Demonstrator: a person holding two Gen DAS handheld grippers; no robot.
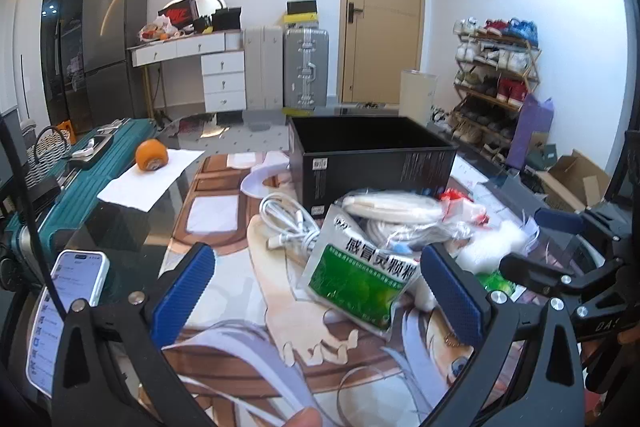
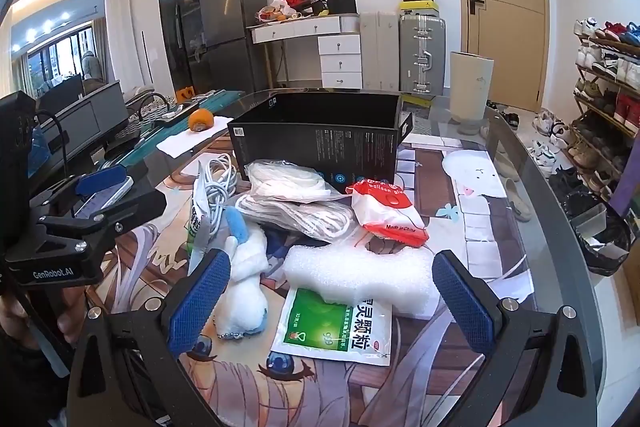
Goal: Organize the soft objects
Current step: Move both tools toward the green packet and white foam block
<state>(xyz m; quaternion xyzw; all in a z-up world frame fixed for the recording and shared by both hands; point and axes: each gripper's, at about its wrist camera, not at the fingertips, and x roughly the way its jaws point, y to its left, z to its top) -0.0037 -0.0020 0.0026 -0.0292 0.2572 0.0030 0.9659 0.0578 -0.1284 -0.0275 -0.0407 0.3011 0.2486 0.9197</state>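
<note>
Both claws released, left gripper (image 1: 320, 291) and right gripper (image 2: 332, 291) grasping nothing; green sachet (image 2: 332, 327), foam pad (image 2: 360, 267), plush toy (image 2: 246, 287) heaped just before black box (image 2: 320, 135)

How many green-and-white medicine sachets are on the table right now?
2. One sachet lies flat under the front edge of the white foam block. The other sachet lies tilted beside the white cable coil. More could be hidden under the pile.

An orange (image 1: 151, 155) sits on white paper (image 1: 150, 177) near the table's far left edge; a phone (image 1: 66, 319) lies at its near left edge
</note>
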